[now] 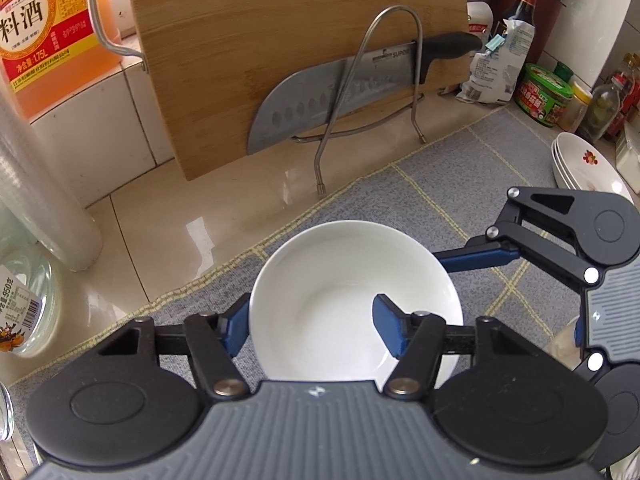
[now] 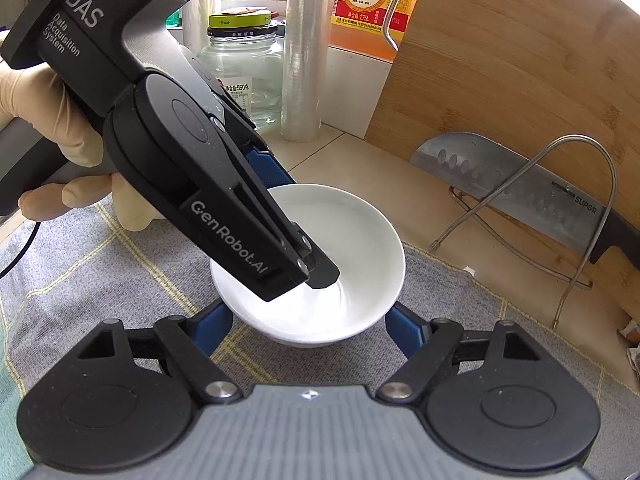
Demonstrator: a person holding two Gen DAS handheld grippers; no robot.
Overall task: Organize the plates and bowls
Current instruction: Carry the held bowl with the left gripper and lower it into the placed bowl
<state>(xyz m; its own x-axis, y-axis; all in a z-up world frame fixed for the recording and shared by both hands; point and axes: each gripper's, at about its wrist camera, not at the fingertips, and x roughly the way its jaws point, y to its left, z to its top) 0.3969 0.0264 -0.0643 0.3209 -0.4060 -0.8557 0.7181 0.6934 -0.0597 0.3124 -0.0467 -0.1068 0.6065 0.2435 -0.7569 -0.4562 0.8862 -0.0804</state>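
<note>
Partly, left tongs [image 2: 320,276] hide bowl [image 2: 360,248].

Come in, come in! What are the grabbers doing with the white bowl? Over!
Left gripper jaws straddle white bowl rim, not shut. Right gripper open beside bowl. Bowl on grey mat. Nothing blocking.

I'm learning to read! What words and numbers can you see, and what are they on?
"恒顺", "料酒", "1.75L": orange cooking wine jug
"SUPOR": knife blade
"DAS", "Data Acquisition System", "GenRobot.AI": left gripper
"950克": glass jar label
Too small or blurred to read: the dark sauce bottle, green tub, white packet, and the fine print on the jug and jar.
</note>
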